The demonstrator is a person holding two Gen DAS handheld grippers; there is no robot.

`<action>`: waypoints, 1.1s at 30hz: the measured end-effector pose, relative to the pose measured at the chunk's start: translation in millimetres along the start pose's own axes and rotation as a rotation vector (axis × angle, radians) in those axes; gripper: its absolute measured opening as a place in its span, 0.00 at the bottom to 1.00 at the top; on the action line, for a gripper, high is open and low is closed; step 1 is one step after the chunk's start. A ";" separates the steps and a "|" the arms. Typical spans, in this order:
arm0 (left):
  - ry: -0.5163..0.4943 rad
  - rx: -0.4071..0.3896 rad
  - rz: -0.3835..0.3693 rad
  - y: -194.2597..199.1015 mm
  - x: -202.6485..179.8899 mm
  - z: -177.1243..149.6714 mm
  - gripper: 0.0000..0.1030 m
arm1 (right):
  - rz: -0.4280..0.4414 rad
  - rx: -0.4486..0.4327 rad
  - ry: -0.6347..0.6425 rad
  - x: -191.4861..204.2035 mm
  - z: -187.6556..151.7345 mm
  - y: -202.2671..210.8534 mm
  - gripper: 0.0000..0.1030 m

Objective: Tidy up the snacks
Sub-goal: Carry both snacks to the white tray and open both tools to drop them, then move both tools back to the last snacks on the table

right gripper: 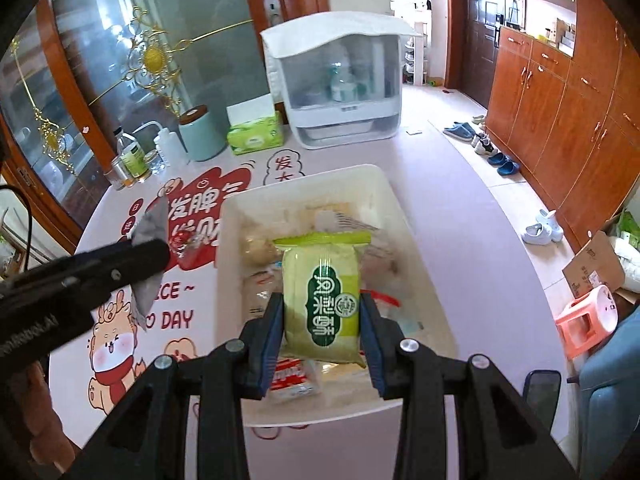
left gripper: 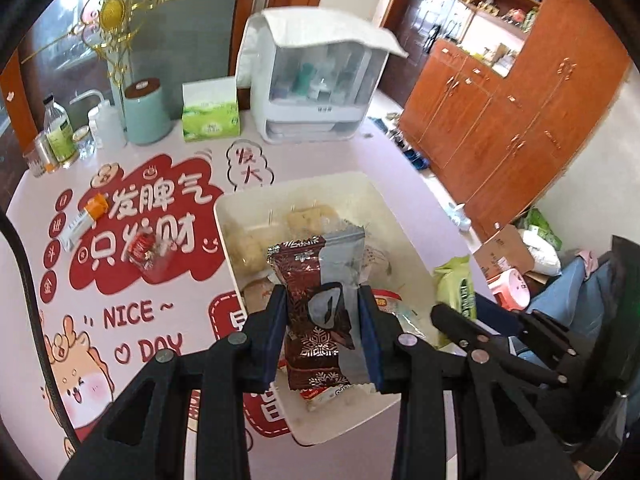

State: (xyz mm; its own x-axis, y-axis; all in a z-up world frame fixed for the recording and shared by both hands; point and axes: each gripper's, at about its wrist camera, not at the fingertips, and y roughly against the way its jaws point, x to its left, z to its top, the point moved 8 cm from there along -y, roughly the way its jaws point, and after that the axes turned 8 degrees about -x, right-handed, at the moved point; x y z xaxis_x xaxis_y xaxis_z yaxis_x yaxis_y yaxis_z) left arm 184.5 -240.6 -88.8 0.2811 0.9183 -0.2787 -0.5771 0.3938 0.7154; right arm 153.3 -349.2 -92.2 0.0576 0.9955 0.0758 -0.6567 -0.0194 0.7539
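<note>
Our left gripper (left gripper: 324,312) was clamped on a brown snack (left gripper: 316,300), held above the white bin (left gripper: 224,216) on the table (left gripper: 180,160). Our right gripper (right gripper: 322,320) gripped a green snack (right gripper: 322,300) over the same bin, where other wrapped snacks lay. A red snack (left gripper: 154,258) sat on the table left of the bin.

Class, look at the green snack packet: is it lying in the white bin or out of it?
Out. The green packet is clamped between the right gripper's fingers, held above the white bin, not resting among the snacks inside.
</note>
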 end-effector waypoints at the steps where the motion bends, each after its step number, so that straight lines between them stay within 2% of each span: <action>1: -0.002 0.010 0.020 -9.0 -1.4 -0.9 0.32 | 0.003 0.008 0.001 -2.8 -0.4 -3.1 0.36; 8: -0.010 0.092 0.102 -59.1 1.0 -9.0 0.33 | 0.031 0.093 0.026 -9.7 -11.9 -36.9 0.36; 9: -0.022 0.102 0.114 -64.7 1.1 -10.4 0.37 | 0.038 0.111 0.025 -9.7 -14.2 -42.0 0.37; 11: -0.024 0.114 0.127 -71.9 4.5 -12.0 0.54 | 0.047 0.145 0.020 -11.5 -19.9 -49.4 0.37; 12: -0.020 0.114 0.135 -74.7 6.3 -12.3 0.73 | 0.050 0.169 0.020 -12.2 -23.4 -54.6 0.37; 13: -0.014 0.108 0.146 -75.8 8.8 -12.1 0.87 | 0.053 0.183 0.018 -12.3 -26.2 -56.8 0.37; 14: -0.009 0.102 0.149 -76.6 11.3 -12.0 0.89 | 0.056 0.197 0.014 -13.3 -28.6 -60.0 0.37; 16: -0.001 0.113 0.141 -79.8 14.4 -14.4 0.90 | 0.052 0.202 0.012 -15.4 -30.6 -61.2 0.38; 19: 0.023 0.169 0.151 -88.0 21.7 -22.5 0.90 | 0.043 0.199 0.014 -17.8 -30.9 -60.9 0.44; 22: 0.058 0.206 0.145 -90.0 26.3 -30.4 0.90 | 0.043 0.199 0.014 -17.4 -29.6 -61.1 0.45; 33: 0.077 0.103 0.144 -50.5 24.2 -16.7 0.90 | 0.041 0.157 0.018 -10.0 -24.5 -42.8 0.45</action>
State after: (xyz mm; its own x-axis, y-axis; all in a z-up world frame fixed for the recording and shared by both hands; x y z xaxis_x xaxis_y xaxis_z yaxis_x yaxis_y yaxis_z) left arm 207.6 -237.6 -142.4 0.1396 0.9669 -0.2137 -0.5245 0.2552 0.8123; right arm 162.4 -356.0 -141.2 0.0191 0.9950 0.0980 -0.5327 -0.0728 0.8432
